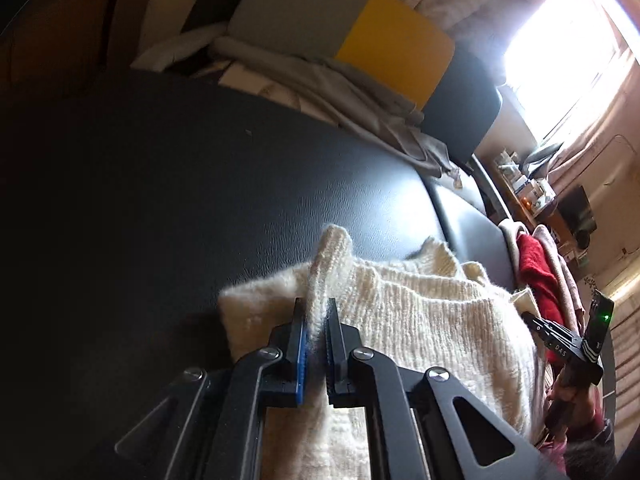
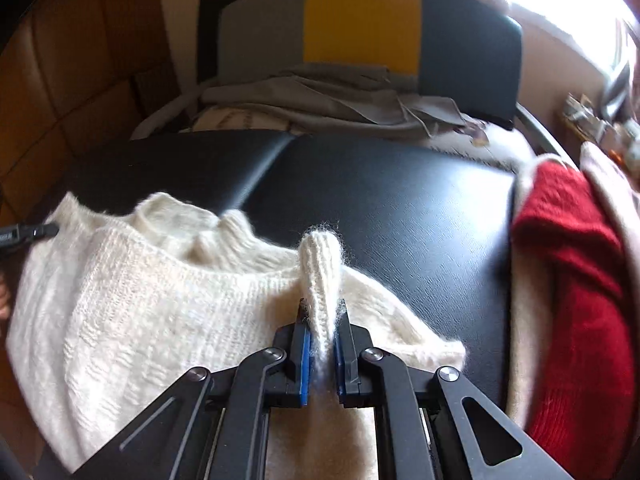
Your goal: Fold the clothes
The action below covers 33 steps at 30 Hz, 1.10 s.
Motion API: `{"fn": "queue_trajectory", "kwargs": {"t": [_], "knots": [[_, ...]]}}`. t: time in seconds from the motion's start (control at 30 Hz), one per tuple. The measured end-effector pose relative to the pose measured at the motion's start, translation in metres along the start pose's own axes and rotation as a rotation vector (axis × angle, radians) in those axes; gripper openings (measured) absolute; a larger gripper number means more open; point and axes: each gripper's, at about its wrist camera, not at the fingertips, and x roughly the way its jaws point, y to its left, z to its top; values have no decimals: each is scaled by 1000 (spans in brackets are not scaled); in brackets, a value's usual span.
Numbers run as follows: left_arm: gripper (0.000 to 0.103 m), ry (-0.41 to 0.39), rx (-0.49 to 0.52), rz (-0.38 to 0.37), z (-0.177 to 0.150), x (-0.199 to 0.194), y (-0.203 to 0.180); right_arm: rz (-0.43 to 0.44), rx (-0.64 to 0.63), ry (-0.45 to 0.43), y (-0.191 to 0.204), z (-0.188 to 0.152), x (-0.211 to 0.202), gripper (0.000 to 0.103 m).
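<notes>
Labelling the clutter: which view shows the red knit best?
Right wrist view: the red knit fills the right edge, lying on a pale garment beside the black surface, with its texture clear. Left wrist view shows only a narrow strip behind the cream sweater.

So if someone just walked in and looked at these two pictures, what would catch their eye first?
Probably the fluffy cream knitted sweater spread on the black padded leather table, with a ridge of its knit pinched in the left hand-held gripper and another in the right hand-held gripper. Next, the bright red knitted garment heaped at the table's right edge, then the yellow panel of the grey chair back behind.
</notes>
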Motion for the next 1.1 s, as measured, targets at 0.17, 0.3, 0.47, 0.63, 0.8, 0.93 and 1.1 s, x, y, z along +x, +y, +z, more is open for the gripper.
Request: {"fn": "queue_trajectory", "kwargs": {"t": [0.17, 0.3, 0.47, 0.63, 0.8, 0.93, 1.1], "knots": [[19, -49, -1, 89, 5, -8, -6, -38, 46, 5, -4, -3, 6, 10], [21, -123, -31, 175, 1, -35, -9, -66, 63, 3, -8, -4, 3, 10], [25, -157, 153, 93, -29, -60, -57, -80, 60, -114, 2, -3, -33, 30], [25, -79, 345, 36, -76, -45, -112, 85, -1, -166, 47, -21, -64, 40], [25, 7, 440, 38, -90, -17, -140, 135, -77, -84, 88, -49, -53, 40], [28, 62, 436, 26, -79, 4, -147, 111, -66, -57, 95, -57, -40, 43], [21, 92, 389, 6, -59, 25, -144, 80, -62, -75, 95, -61, -34, 43]]}}
